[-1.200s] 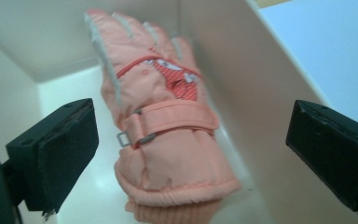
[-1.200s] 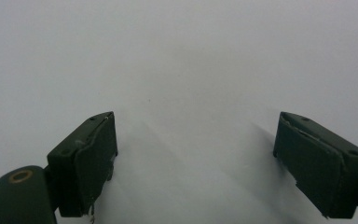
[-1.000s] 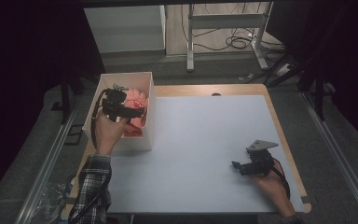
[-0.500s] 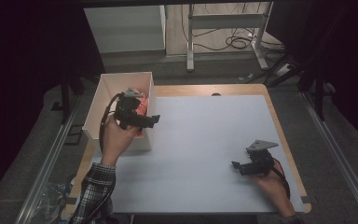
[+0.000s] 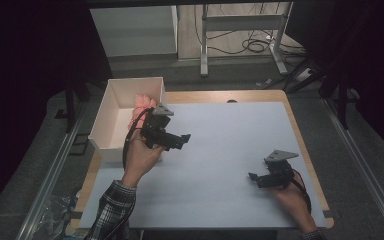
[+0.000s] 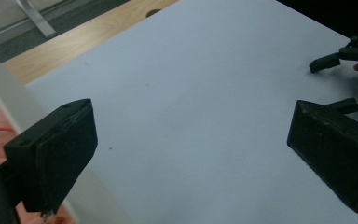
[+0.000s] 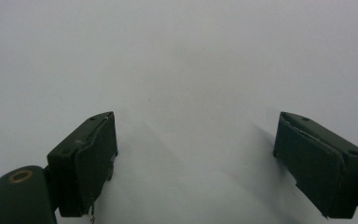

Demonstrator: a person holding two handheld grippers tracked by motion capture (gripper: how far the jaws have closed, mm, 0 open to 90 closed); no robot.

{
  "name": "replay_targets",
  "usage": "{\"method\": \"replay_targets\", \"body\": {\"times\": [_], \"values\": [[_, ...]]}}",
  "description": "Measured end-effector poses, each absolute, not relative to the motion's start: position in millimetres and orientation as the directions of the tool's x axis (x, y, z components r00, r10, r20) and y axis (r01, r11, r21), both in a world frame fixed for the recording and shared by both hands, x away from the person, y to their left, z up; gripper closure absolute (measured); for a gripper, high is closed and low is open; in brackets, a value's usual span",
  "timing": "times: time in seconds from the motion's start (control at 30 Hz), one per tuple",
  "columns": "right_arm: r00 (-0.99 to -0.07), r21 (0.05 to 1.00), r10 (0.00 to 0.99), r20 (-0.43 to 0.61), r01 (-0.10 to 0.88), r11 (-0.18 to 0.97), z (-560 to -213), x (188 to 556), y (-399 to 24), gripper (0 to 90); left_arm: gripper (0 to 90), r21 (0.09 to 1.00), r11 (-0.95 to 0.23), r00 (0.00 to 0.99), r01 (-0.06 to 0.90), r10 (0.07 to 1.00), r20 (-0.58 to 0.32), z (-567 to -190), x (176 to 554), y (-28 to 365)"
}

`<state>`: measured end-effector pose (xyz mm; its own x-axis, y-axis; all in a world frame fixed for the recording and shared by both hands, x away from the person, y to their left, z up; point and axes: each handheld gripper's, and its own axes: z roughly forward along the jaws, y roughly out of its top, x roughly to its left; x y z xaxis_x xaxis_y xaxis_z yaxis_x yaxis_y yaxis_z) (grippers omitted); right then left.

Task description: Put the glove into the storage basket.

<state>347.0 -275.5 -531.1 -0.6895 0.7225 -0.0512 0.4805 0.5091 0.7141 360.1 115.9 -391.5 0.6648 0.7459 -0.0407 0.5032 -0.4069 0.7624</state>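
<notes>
A dim room surrounds your bench (image 5: 300,130), whose wooden top is covered by a pale sheet (image 5: 230,150). The white box (image 5: 111,112) at the bench's far left corner is your landmark: the pink, crumpled things (image 5: 142,102) lie inside it, against its right-hand wall, and nothing has been lifted out.

Your left tool (image 5: 179,141) hangs just right of the box, over the sheet, with its jaws wide apart and nothing between them; in the left gripper view (image 6: 193,154) the box wall sits right beside one jaw. Your right tool (image 5: 254,177) rests low on the sheet, well away from the box toward the near right corner, jaws likewise spread and empty (image 7: 196,158).

The risk, as I judge it: you are leaving the box with an empty tool, so the pink things may need another reach. Going back in, a spread jaw could catch the thin box wall and shove or tip the box. The soft pink material could also slip or snag if pinched at an edge.
</notes>
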Motion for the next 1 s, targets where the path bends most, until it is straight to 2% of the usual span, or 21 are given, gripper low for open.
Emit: {"method": "replay_targets", "body": {"times": [0.63,1.0], "values": [[-0.689,0.713,0.722,-0.052,0.481,0.51,-531,347,-276,13.7,1.6,0.753,-0.47,0.755,0.46,0.654,-0.053,-420,343,64],[-0.689,0.714,0.723,-0.052,0.48,0.509,-531,347,-275,13.7,1.6,0.742,-0.492,0.776,0.456,0.628,-0.06,-453,337,54]]}}
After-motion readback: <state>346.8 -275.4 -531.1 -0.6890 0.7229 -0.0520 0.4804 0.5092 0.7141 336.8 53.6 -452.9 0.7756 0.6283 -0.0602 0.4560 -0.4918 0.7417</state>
